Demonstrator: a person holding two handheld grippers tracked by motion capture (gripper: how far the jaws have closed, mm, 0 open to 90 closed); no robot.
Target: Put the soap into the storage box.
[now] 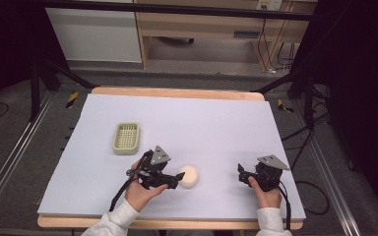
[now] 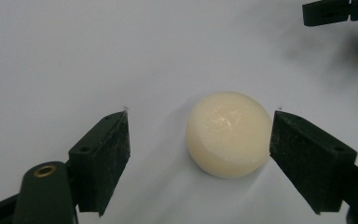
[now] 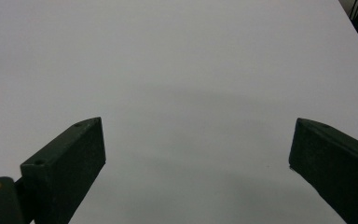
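No legible text (anywhere visible)

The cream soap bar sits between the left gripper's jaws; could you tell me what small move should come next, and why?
Probably close the left gripper on the soap bar. The bar lies on the table between the open jaws, near one pad with a clear gap at the other, so nothing grips it yet. The green tray stands apart.

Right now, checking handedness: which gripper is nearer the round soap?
Left. The left gripper has the round soap between its open jaws; the right gripper sits well off to its side.
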